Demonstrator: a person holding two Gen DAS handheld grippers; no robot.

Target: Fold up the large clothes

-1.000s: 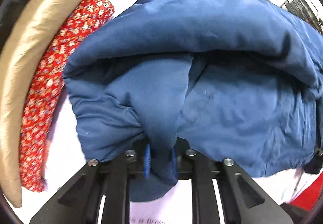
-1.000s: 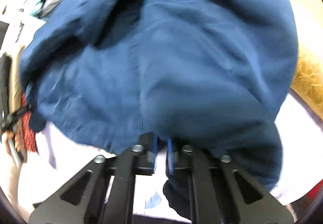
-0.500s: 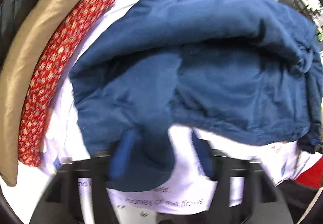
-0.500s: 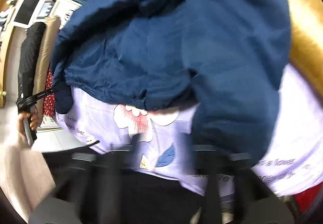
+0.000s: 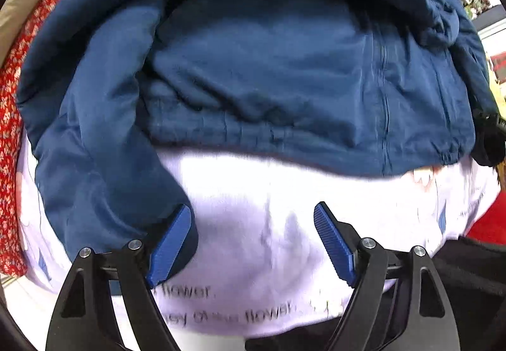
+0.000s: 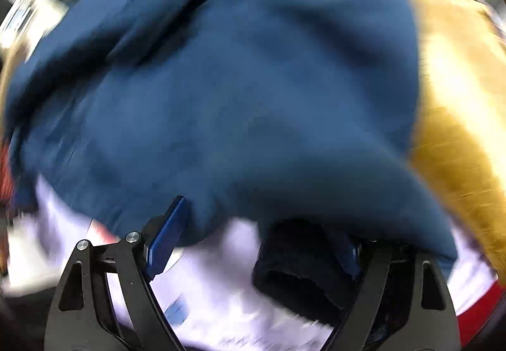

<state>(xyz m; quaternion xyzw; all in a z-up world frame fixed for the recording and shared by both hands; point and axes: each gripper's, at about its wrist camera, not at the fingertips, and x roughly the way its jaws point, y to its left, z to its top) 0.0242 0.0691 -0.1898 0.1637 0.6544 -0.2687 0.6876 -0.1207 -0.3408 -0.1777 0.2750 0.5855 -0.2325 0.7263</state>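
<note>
- Letting go is what has just happened: a second ago both grippers were pinched shut on folds of the blue jacket (image 5: pixel 284 72), and now each has released it.
- Left gripper (image 5: pixel 253 243): its jaws are opening, with only the pale printed sheet (image 5: pixel 253 202) showing between the pads; a jacket sleeve (image 5: pixel 104 180) lies just beside and behind its left finger.
- Right gripper (image 6: pixel 253 243): its jaws, spread wide, are closing slightly (the view is badly blurred); the jacket's hem hangs just ahead of the fingers and a dark cuff (image 6: pixel 300 262) sits against the right one, unpinched as far as I can tell.
- Meaning for the task: the jacket now rests ahead of both grippers on the sheet, so this fold looks laid down and a fresh grasp probably comes next.
- Containers: none visible; beyond the left gripper's left side lie a red floral cloth (image 5: pixel 12 129) and a beige one.
</note>
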